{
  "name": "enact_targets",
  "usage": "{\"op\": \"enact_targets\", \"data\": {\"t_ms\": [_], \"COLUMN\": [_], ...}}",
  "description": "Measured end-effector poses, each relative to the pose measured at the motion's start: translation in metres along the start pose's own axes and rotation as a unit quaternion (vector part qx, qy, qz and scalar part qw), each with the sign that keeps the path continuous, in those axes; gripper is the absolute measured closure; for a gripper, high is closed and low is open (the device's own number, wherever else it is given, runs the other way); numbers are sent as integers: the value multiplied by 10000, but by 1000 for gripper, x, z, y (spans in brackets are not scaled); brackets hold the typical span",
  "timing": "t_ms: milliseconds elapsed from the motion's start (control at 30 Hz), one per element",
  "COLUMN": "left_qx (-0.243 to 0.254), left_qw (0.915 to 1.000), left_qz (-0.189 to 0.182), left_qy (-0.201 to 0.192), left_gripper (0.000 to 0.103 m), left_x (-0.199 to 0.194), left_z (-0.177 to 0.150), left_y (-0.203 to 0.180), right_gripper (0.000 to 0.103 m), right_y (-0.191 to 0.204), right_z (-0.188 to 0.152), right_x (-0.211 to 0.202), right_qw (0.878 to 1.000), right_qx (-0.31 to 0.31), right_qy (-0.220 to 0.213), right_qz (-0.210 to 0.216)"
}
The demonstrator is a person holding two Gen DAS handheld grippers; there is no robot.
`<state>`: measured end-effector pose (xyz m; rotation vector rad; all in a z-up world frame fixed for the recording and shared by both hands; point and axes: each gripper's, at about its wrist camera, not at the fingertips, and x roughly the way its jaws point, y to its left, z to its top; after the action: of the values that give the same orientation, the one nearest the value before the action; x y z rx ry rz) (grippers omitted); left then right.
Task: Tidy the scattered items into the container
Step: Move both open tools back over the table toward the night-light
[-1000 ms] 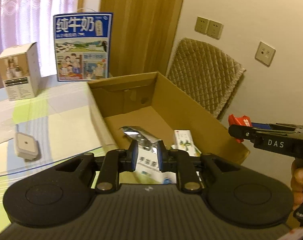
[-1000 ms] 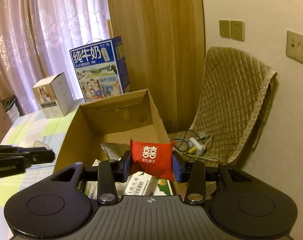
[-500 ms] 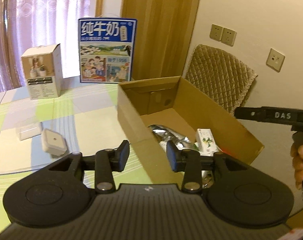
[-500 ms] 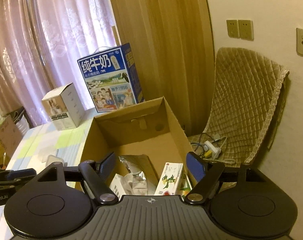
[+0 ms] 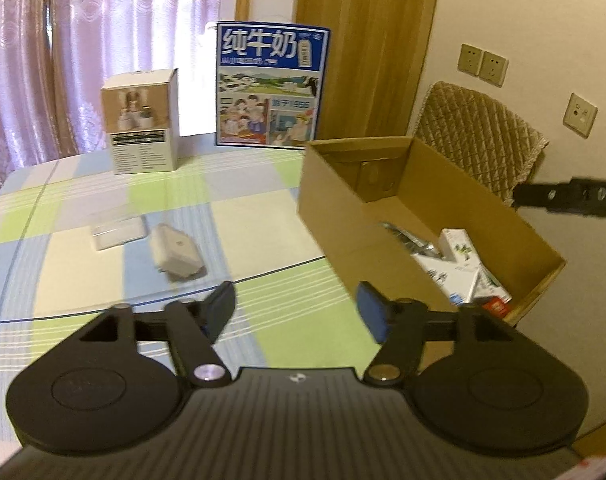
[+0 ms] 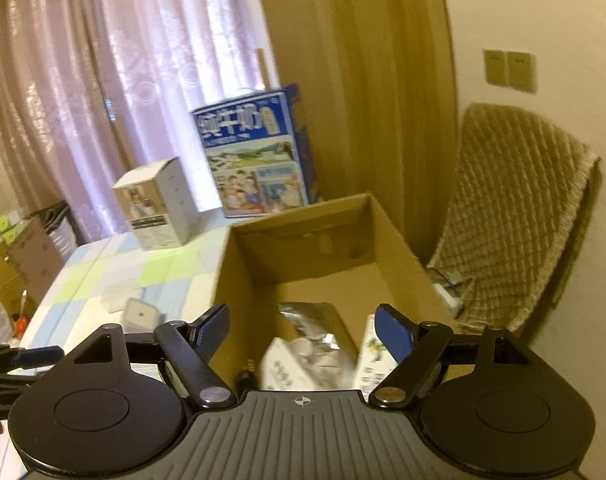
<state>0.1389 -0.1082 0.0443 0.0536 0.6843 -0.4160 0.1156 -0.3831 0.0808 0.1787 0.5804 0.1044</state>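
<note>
The open cardboard box stands at the table's right edge. In it lie a silver foil packet, a white-and-green carton and a red packet. My left gripper hovers over the tablecloth left of the box, jaws opening, nothing between them. A white square device and a clear flat case lie on the cloth beyond it. My right gripper hangs above the box, jaws opening and empty, over the foil packet and the carton.
A blue milk case and a white-and-brown box stand at the table's far side. A quilted chair sits behind the cardboard box by the wall. Curtains hang behind the table. More cartons are stacked at the far left.
My right gripper opened and let go of the red packet, which now lies in the box. My left gripper opened and drew back leftward from the box to above the tablecloth.
</note>
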Motion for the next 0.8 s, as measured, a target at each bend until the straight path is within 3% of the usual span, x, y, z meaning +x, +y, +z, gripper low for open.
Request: {"op": "enact_targets", "data": {"t_ms": [167,267,533,800], "left_qx": [-181,-312,-494,-663], "left_qw": [9991,9977,9936,9888], "left_qz": [386,603,1010,1317], "left_qy": [65,38,57,226], "left_gripper": [31,23,13,13], "left_x": [-9,-12,-19,-13], "left_z": [-12,-18,-30,-41], "left_y": [40,62,108,142], "right_gripper": [17,14,11,10], "right_y": [35,58,119,166], "right_z": [-1,-3,-12,-30], "right_x": [1,5,24,74], "right_qw": [9994,9984,9934,9901], "right_qx": [-231,-368,-688,-683], "right_qy": [-22,1,79,409], "right_qz": [257,435,914,1157]}}
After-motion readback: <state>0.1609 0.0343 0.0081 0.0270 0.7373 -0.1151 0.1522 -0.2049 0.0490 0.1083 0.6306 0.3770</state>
